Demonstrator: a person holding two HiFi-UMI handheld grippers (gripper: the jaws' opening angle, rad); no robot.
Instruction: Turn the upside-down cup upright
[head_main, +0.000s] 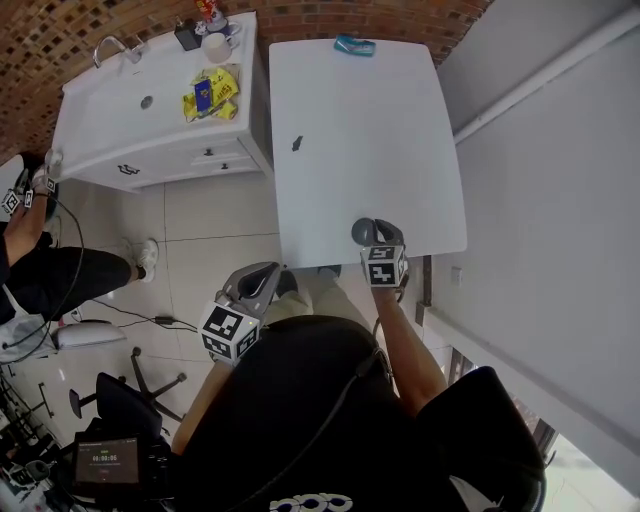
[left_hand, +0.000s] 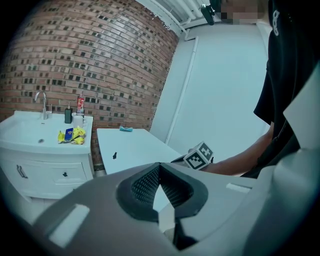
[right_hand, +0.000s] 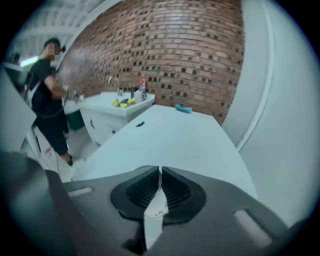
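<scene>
Head view: right gripper (head_main: 368, 232) over the near edge of the white table (head_main: 340, 140), left gripper (head_main: 268, 278) just off it, both jaws together, empty; best spread them first.

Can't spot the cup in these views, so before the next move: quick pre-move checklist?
1. Upside-down cup located: not ok. None visible on the table; only a white cup on the sink counter.
2. Right gripper ready to grasp: not ok. Jaws together, no cup between.
3. Left gripper clear of the table: ok. Jaws together, empty.
4. Table clutter: ok. Small dark object and blue item lie away from both grippers.
</scene>
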